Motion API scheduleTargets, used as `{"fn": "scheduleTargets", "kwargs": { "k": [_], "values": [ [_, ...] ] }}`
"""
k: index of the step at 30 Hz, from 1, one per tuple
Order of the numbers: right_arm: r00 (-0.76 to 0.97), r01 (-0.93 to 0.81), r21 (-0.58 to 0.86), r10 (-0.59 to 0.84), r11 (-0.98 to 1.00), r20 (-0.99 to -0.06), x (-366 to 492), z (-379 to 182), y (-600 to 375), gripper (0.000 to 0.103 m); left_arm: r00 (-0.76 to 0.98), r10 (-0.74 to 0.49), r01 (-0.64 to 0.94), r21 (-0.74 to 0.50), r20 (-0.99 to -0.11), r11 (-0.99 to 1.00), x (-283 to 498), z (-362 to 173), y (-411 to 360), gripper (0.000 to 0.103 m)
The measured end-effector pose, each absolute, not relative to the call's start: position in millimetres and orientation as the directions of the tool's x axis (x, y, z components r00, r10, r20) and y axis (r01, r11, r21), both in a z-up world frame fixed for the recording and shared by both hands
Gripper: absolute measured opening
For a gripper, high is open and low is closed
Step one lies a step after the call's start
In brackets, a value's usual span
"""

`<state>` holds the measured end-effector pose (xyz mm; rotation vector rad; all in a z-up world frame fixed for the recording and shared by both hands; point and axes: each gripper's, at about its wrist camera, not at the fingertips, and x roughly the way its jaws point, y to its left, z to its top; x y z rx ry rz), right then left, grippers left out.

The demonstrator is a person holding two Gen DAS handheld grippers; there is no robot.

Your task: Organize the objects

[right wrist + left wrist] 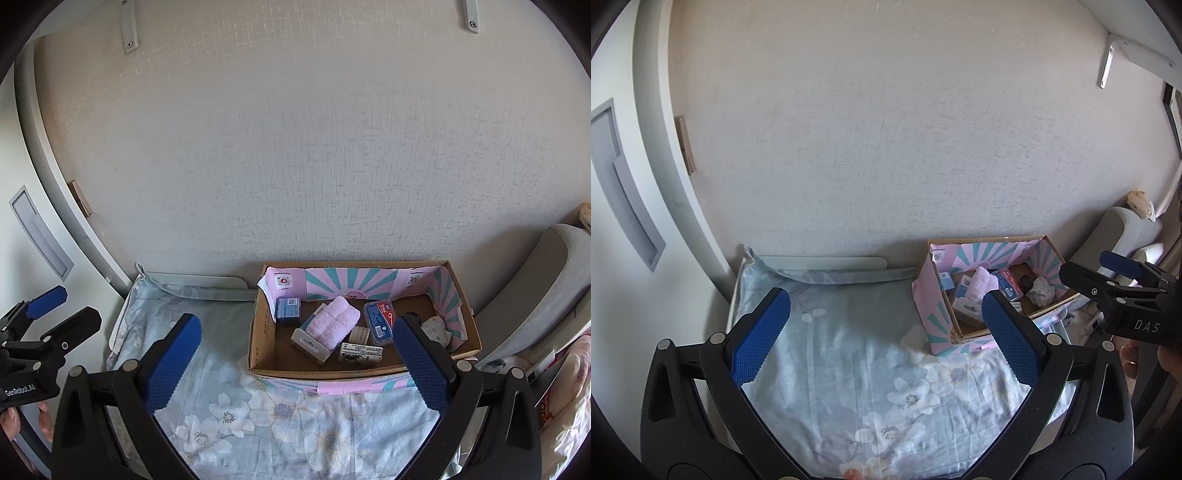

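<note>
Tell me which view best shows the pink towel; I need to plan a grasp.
The right wrist view: the pink towel lies fully visible atop a carton in the cardboard box. The left wrist view shows it smaller, partly behind the box wall.

One cardboard box (263, 339) on the bed holds one folded pink towel (334, 325), one dark blue carton (288, 310), one red-and-blue packet (380, 321), two white boxes (310, 345), and one crumpled cloth (437, 330).

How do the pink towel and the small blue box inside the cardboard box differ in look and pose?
The pink towel is soft, fluffy and folded; the small blue box is rigid with sharp edges. The towel rests on top of a white packet, while the blue box stands alone near the back left corner. Both are inside the cardboard box.
</note>
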<state>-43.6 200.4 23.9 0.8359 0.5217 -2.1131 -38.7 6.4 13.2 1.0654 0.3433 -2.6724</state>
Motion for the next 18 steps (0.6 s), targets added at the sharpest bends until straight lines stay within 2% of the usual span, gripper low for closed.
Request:
{"fn": "scheduleTargets", "kwargs": {
  "k": [6, 11, 18],
  "values": [
    [-0.479, 0.789, -0.089, -0.518, -0.608, -0.709, -41.3, 24.0, 200.1, 0.102, -0.698, -0.149, 0.319, -0.118, -0.7, -0.94, -37.3, 11.2, 6.5, 0.103],
    [-0.482, 0.787, -0.091, -0.517, -0.61, -0.707, -39.0, 24.6, 200.4, 0.103, -0.704, -0.205, 0.338, -0.067, -0.68, -0.939, -35.7, 13.6, 10.3, 0.103],
    [-0.486, 0.785, -0.093, -0.514, -0.613, -0.707, -34.5, 24.5, 198.9, 0.103, -0.724, -0.214, 0.342, -0.071, -0.656, -0.937, -29.3, 15.4, 7.1, 0.103]
  ]
}}
